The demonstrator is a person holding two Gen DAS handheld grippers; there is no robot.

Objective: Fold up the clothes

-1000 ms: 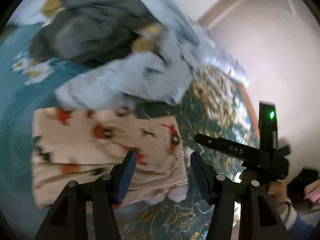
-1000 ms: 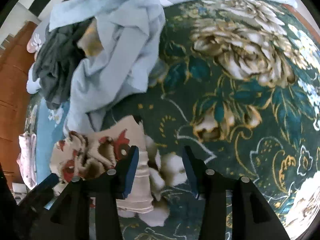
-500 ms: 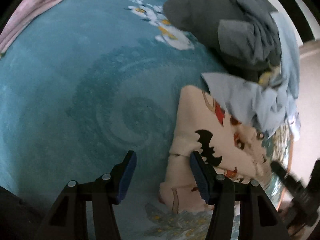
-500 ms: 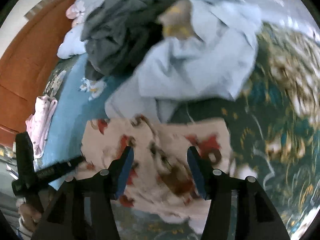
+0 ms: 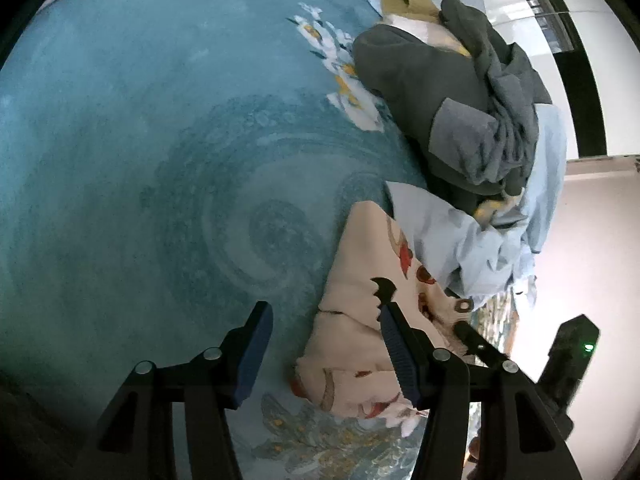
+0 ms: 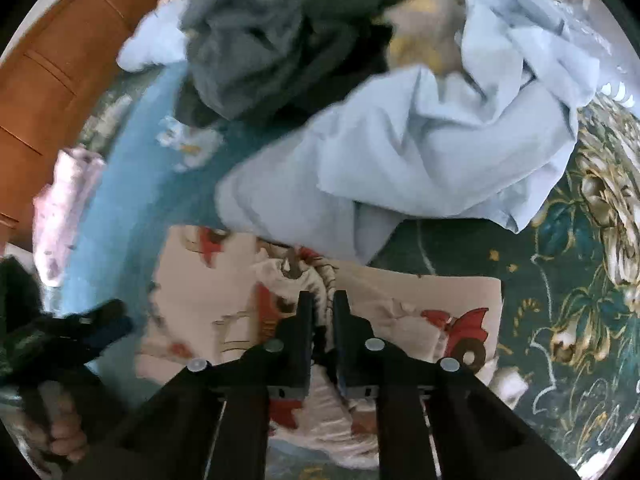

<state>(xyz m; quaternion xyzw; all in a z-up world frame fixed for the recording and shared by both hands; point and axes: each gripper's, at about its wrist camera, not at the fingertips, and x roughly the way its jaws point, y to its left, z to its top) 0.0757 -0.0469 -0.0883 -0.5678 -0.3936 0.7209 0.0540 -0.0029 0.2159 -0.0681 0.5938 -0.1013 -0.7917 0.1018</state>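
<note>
Right wrist view | right gripper (image 6: 320, 300) pinched onto cream cartoon-print cotton garment (image 6: 420, 300), long axis running left-right | left gripper (image 5: 324, 340) spread wide, empty, at garment's left end

Black left gripper (image 5: 324, 344) with blue pads (image 5: 256, 344), silver screws (image 5: 211, 354).

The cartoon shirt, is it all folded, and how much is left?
Mostly done: the cream cartoon garment lies as a folded rectangle. In hand: the right gripper is pinched shut on it, while the left gripper is open beside it. Left: the light blue garment and dark grey clothes are still heaped.
</note>
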